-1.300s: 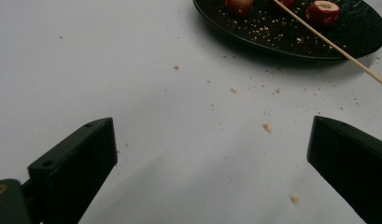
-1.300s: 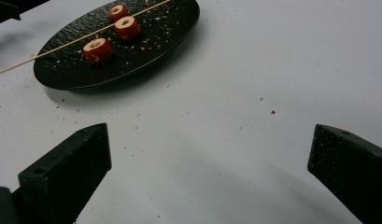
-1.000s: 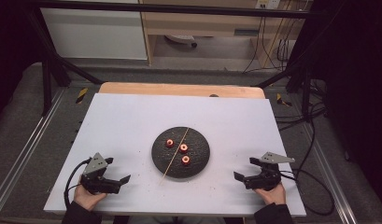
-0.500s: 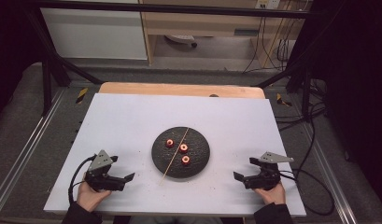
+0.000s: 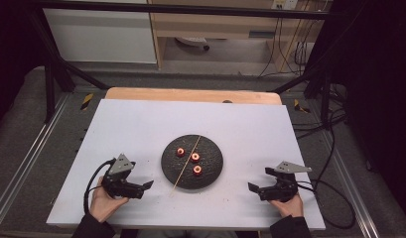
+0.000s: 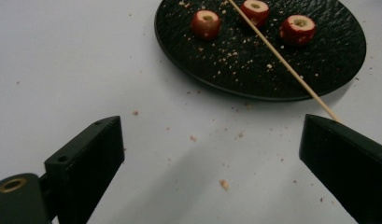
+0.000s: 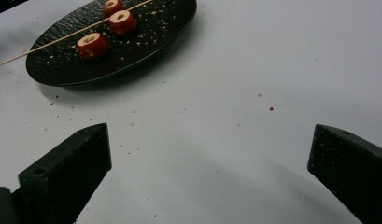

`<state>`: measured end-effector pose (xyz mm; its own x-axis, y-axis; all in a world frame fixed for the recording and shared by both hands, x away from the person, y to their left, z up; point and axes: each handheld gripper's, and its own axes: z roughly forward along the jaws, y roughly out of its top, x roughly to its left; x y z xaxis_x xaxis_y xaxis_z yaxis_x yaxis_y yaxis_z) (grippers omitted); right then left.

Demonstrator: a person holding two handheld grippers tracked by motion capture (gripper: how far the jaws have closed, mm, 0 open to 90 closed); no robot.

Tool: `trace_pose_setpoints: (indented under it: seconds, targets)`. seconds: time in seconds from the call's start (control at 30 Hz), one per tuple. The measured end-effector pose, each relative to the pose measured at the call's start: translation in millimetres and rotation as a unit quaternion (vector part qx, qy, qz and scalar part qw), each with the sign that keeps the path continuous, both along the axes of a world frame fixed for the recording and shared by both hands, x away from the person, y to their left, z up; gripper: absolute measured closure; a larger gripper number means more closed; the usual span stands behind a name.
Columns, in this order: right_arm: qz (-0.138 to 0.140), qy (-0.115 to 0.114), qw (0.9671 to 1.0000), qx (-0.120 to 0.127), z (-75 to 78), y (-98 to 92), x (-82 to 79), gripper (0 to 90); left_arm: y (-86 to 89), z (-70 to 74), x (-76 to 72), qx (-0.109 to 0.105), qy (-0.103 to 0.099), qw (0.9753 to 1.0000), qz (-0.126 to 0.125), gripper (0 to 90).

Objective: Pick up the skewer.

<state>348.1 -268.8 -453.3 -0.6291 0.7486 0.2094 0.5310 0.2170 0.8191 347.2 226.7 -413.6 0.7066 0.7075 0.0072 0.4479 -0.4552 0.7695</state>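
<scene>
— What sits closest to the near edge of the surface [image 5: 141, 124]?

— The two grippers. The left gripper [image 5: 141, 188] is by the near-left corner, held in a hand [image 5: 103, 203], its jaws spread wide with nothing between them. The right gripper [image 5: 255, 190] is by the near-right corner, jaws likewise wide apart and empty, both resting low over the white top.

— And beyond them?

— Between the two, toward the middle of the surface, lies a round black plate [image 5: 213, 171]. Three small red cored fruit pieces [image 5: 197, 170] sit on it — one on the left side of a thin wooden skewer [image 5: 185, 161], two on the right. The skewer lies slantwise across the plate, and its near end sticks out over the plate's near-left rim onto the surface. In the left gripper view that end stops just short of one jaw.

— Anything else on the top?

— Crumbs [image 6: 223, 184] scattered on the plate and around it.
</scene>
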Motion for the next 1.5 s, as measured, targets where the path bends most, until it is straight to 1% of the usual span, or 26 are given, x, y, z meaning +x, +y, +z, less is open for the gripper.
trace_pose_setpoints:
  seconds: [0.23, 0.4, 0.67, 0.8, 0.83, 0.87, 0.93, 1.0, 1.03, 1.07, 1.13, 1.17, 1.2, 1.23, 1.3, 1.37, 1.47, 1.5]
  targets:
    - [0.000, 0.001, 1.0000, -0.001, 0.1, 0.1, 0.0, 0.5, -24.7, 10.0, 5.4, 0.008, 0.006, 0.9999, -0.014, 8.2]
    - [0.000, 0.001, 1.0000, -0.001, 0.1, 0.3, -0.1, 0.6, -42.9, 12.8, 10.4, 0.023, 0.013, 0.9995, -0.018, 10.8]
    - [0.000, 0.003, 1.0000, 0.000, -0.2, 0.8, 0.0, 0.7, -68.2, 8.4, 21.9, 0.027, 0.042, 0.9985, -0.021, 18.2]
    - [0.001, 0.003, 1.0000, 0.000, -0.3, 0.9, 0.1, 0.7, -80.1, 5.1, 26.5, 0.036, 0.050, 0.9980, -0.016, 23.4]
    - [0.001, 0.004, 1.0000, 0.000, -0.4, 1.0, 0.2, 0.7, -82.7, 4.3, 27.5, 0.037, 0.051, 0.9979, -0.015, 27.2]
    - [0.001, 0.004, 1.0000, 0.000, -0.4, 1.0, 0.2, 0.7, -84.7, 3.8, 28.2, 0.038, 0.054, 0.9977, -0.015, 27.2]
    - [0.001, 0.005, 1.0000, 0.001, -0.5, 1.3, 0.1, 0.7, -90.0, 2.0, 29.7, 0.044, 0.055, 0.9975, -0.010, 32.4]
    - [0.002, 0.005, 1.0000, 0.000, -0.6, 1.2, 0.2, 0.7, -94.7, 0.2, 31.2, 0.049, 0.060, 0.9970, -0.005, 33.6]
    - [0.003, 0.004, 1.0000, 0.000, -0.9, 1.5, 0.6, 0.7, -96.9, -0.8, 32.0, 0.051, 0.062, 0.9967, -0.001, 36.2]
    - [0.003, 0.004, 1.0000, 0.000, -0.9, 1.5, 0.6, 0.7, -98.8, -1.7, 32.8, 0.052, 0.065, 0.9965, 0.002, 36.2]
    - [0.004, 0.004, 1.0000, 0.000, -1.1, 1.6, 0.7, 0.7, -102.0, -2.4, 34.2, 0.049, 0.073, 0.9961, 0.008, 40.4]
    - [0.003, 0.005, 1.0000, 0.002, -1.0, 1.8, 0.8, 0.8, -103.7, -2.2, 35.0, 0.048, 0.077, 0.9958, 0.009, 45.2]
    - [0.003, 0.005, 1.0000, 0.002, -1.0, 1.8, 0.8, 0.8, -104.9, -2.2, 35.4, 0.046, 0.078, 0.9958, 0.011, 45.2]
    - [0.004, 0.005, 1.0000, 0.002, -1.0, 1.8, 0.8, 0.7, -106.5, -2.1, 36.0, 0.045, 0.082, 0.9955, 0.012, 47.9]
    - [0.004, 0.004, 1.0000, 0.002, -1.1, 1.7, 0.9, 0.8, -110.0, -2.4, 37.7, 0.048, 0.089, 0.9948, 0.016, 52.7]
    - [0.005, 0.004, 1.0000, 0.003, -1.1, 1.8, 0.8, 0.8, -113.0, -2.4, 39.2, 0.055, 0.096, 0.9938, 0.016, 56.3]
    - [0.006, 0.005, 1.0000, 0.003, -1.2, 1.9, 0.9, 0.8, -118.3, -2.7, 39.2, 0.065, 0.100, 0.9926, 0.017, 61.7]
    - [0.005, 0.005, 1.0000, 0.004, -1.1, 2.1, 0.8, 0.8, -120.5, -3.2, 39.1, 0.073, 0.103, 0.9918, 0.018, 62.7]
